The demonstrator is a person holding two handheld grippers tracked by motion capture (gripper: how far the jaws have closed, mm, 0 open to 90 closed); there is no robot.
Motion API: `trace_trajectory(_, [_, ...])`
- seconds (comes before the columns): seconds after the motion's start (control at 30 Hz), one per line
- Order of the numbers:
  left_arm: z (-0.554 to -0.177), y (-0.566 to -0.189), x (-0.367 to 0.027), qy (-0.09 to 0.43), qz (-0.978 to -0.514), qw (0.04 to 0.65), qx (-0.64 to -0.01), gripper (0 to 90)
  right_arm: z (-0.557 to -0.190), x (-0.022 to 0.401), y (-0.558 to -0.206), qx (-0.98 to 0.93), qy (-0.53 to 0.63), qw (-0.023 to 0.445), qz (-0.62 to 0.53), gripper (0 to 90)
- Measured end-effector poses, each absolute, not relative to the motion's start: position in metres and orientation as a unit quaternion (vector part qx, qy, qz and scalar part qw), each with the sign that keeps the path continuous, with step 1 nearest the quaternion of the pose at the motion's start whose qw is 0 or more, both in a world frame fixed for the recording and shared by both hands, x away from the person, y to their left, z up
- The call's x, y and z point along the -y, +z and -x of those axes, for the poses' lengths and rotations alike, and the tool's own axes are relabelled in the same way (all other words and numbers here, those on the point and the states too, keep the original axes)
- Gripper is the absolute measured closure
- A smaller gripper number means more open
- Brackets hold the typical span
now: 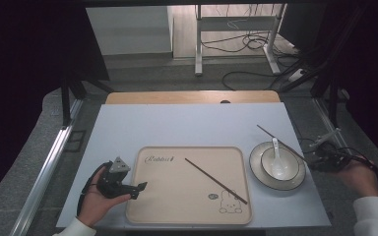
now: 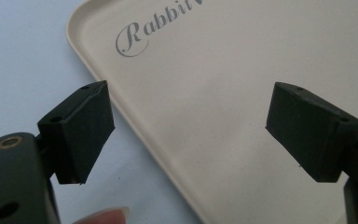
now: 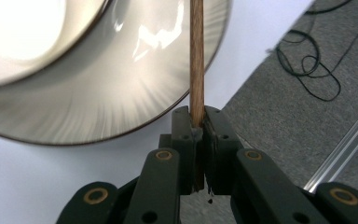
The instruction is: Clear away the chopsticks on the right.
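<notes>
While one chopstick (image 1: 216, 181) already lies on the tray (image 1: 142, 206), my right gripper (image 3: 198, 123) pinches the second chopstick (image 3: 196, 56) beside the bowl (image 1: 300, 179); left gripper (image 2: 186, 121) wide open, empty.

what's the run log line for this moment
right gripper: shut on chopstick beside plate | left gripper: open over tray edge | second chopstick: on tray

A beige tray (image 1: 177, 196) lies near the tabletop's front edge, a lone chopstick (image 1: 215, 181) slanting across it. Towards the right edge, a plate (image 1: 295, 181) carries a bowl (image 1: 286, 165), white spoon (image 1: 275, 147) resting inside. Cables (image 1: 246, 44) sprawl on the floor beyond the far edge.
</notes>
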State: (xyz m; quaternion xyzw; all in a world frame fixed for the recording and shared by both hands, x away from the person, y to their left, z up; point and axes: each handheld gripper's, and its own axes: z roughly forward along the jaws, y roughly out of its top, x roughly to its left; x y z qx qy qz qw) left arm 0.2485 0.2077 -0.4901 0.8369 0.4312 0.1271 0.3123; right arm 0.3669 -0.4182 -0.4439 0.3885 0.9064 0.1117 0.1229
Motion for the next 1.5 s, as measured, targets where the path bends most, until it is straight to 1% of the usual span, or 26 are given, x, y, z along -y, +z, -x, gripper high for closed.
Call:
trace_trajectory(0.1, [-0.248, -0.49, -0.208, 0.128, -0.837, 0.312, -0.431, 15.1, -0.366, 0.42, -0.436, -0.893, 0.136, 0.129, -0.409, 83.8])
trace_trajectory(0.17, [-0.248, -0.49, -0.208, 0.129, -0.837, 0.313, -0.431, 15.1, -0.362, 0.421, -0.427, -0.881, 0.165, 0.131, -0.424, 83.9])
trace_trajectory(0.2, [-0.249, -0.49, -0.209, 0.129, -0.836, 0.313, -0.432, 15.1, -0.358, 0.418, -0.418, -0.871, 0.188, 0.137, -0.432, 83.8])
trace_trajectory(0.3, [-0.249, -0.49, -0.209, 0.129, -0.836, 0.313, -0.432, 15.1, -0.352, 0.413, -0.407, -0.865, 0.207, 0.144, -0.434, 83.8])
trace_trajectory(0.37, [-0.248, -0.489, -0.208, 0.13, -0.836, 0.313, -0.431, 15.1, -0.343, 0.401, -0.392, -0.858, 0.238, 0.147, -0.431, 83.8])
trace_trajectory(0.43, [-0.248, -0.489, -0.208, 0.131, -0.835, 0.315, -0.431, 15.1, -0.337, 0.39, -0.386, -0.856, 0.257, 0.14, -0.426, 83.8])
trace_trajectory(0.47, [-0.248, -0.489, -0.208, 0.131, -0.835, 0.315, -0.431, 15.1, -0.337, 0.39, -0.386, -0.856, 0.257, 0.14, -0.426, 83.8])
trace_trajectory(0.57, [-0.248, -0.489, -0.208, 0.131, -0.835, 0.315, -0.431, 15.1, -0.327, 0.364, -0.38, -0.862, 0.272, 0.133, -0.406, 83.7])
trace_trajectory(0.6, [-0.248, -0.489, -0.208, 0.131, -0.835, 0.315, -0.431, 15.1, -0.327, 0.364, -0.38, -0.862, 0.272, 0.133, -0.406, 83.7])
trace_trajectory(0.67, [-0.248, -0.489, -0.208, 0.131, -0.836, 0.314, -0.43, 15.1, -0.323, 0.351, -0.378, -0.866, 0.28, 0.128, -0.394, 83.7])
trace_trajectory(0.73, [-0.248, -0.489, -0.208, 0.131, -0.837, 0.314, -0.43, 15.1, -0.318, 0.331, -0.378, -0.874, 0.284, 0.12, -0.376, 83.7])
trace_trajectory(0.83, [-0.248, -0.489, -0.208, 0.131, -0.836, 0.314, -0.43, 15.1, -0.316, 0.309, -0.382, -0.885, 0.28, 0.107, -0.356, 83.7])
trace_trajectory(0.87, [-0.248, -0.489, -0.208, 0.131, -0.836, 0.314, -0.43, 15.1, -0.316, 0.309, -0.382, -0.885, 0.28, 0.107, -0.356, 83.7])
trace_trajectory(0.93, [-0.248, -0.489, -0.208, 0.13, -0.836, 0.315, -0.43, 15.1, -0.313, 0.288, -0.389, -0.898, 0.275, 0.091, -0.33, 83.7])
trace_trajectory(0.97, [-0.248, -0.489, -0.208, 0.13, -0.836, 0.315, -0.43, 15.1, -0.313, 0.288, -0.389, -0.898, 0.275, 0.091, -0.33, 83.7])
trace_trajectory(1.07, [-0.247, -0.489, -0.208, 0.131, -0.836, 0.315, -0.43, 15.1, -0.311, 0.268, -0.395, -0.909, 0.265, 0.079, -0.312, 83.7])
trace_trajectory(1.1, [-0.247, -0.489, -0.209, 0.13, -0.836, 0.315, -0.43, 15.1, -0.31, 0.256, -0.4, -0.914, 0.259, 0.072, -0.304, 83.7])
trace_trajectory(1.23, [-0.247, -0.489, -0.209, 0.13, -0.837, 0.314, -0.429, 15.1, -0.306, 0.239, -0.41, -0.922, 0.248, 0.06, -0.292, 83.6])
trace_trajectory(1.3, [-0.247, -0.489, -0.208, 0.129, -0.836, 0.315, -0.43, 15.1, -0.3, 0.22, -0.424, -0.93, 0.232, 0.047, -0.282, 83.6])
trace_trajectory(1.33, [-0.247, -0.489, -0.208, 0.129, -0.836, 0.315, -0.43, 15.1, -0.3, 0.22, -0.424, -0.93, 0.232, 0.047, -0.282, 83.6])
trace_trajectory(1.37, [-0.247, -0.489, -0.208, 0.13, -0.836, 0.315, -0.429, 15.1, -0.293, 0.204, -0.44, -0.939, 0.211, 0.033, -0.268, 83.6])
trace_trajectory(1.4, [-0.247, -0.489, -0.207, 0.131, -0.837, 0.314, -0.428, 15.1, -0.293, 0.204, -0.44, -0.939, 0.211, 0.033, -0.268, 83.6])
trace_trajectory(1.5, [-0.246, -0.489, -0.207, 0.132, -0.839, 0.314, -0.425, 15.1, -0.286, 0.185, -0.461, -0.953, 0.17, 0.029, -0.249, 83.6])
